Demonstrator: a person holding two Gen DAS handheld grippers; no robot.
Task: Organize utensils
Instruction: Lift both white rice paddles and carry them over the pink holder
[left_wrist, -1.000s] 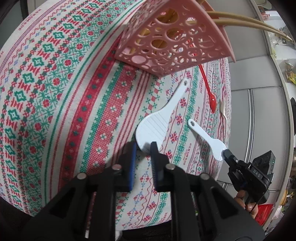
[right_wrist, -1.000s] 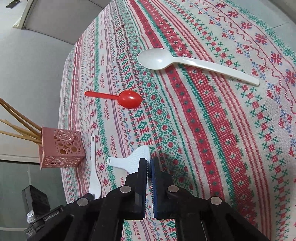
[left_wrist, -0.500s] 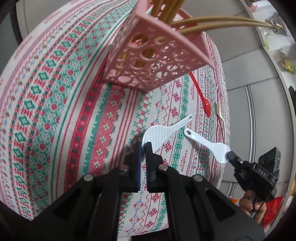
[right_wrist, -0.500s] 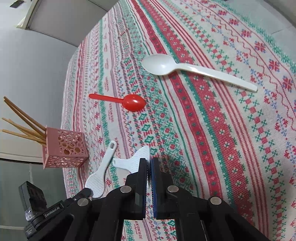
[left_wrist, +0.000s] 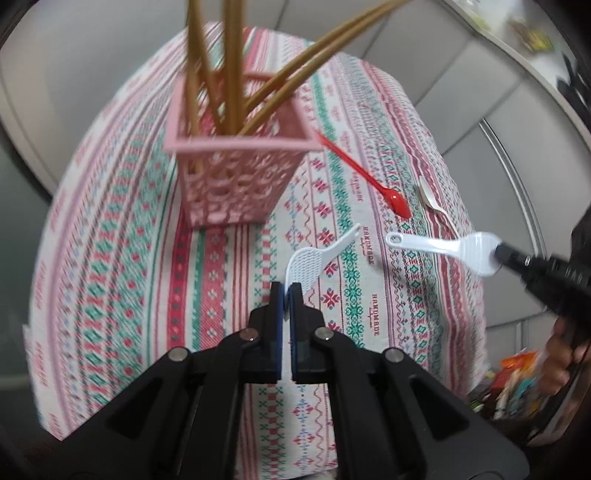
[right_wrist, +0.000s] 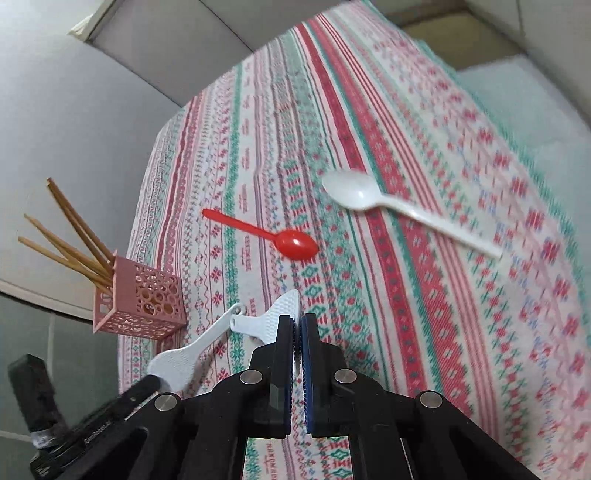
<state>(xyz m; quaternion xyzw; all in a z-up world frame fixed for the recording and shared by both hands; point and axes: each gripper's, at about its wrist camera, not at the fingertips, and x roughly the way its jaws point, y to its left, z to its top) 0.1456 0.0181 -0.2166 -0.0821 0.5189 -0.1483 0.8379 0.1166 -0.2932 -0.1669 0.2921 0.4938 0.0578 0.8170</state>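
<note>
My left gripper (left_wrist: 287, 290) is shut on the ribbed head of a white rice paddle (left_wrist: 308, 262), held off the cloth with its handle pointing up and right. My right gripper (right_wrist: 297, 321) is shut on the head of a second white paddle (right_wrist: 271, 317), also lifted, handle pointing left. Each view shows the other gripper with its paddle (left_wrist: 443, 245) (right_wrist: 192, 354). A pink perforated basket (left_wrist: 236, 177) holding several wooden chopsticks (left_wrist: 232, 74) stands just beyond the left gripper. A red spoon (right_wrist: 275, 238) and a large white spoon (right_wrist: 388, 206) lie on the tablecloth.
The patterned red, green and white tablecloth (right_wrist: 406, 295) covers the whole table. Its edge drops off near the basket (right_wrist: 142, 302) and at the right in the left wrist view. A hand (left_wrist: 557, 365) grips the right tool. Grey walls surround the table.
The left jaws closed on the paddle's head. Both grippers rose with their paddles off the cloth. The left view rolled, so the basket now shows from above.
</note>
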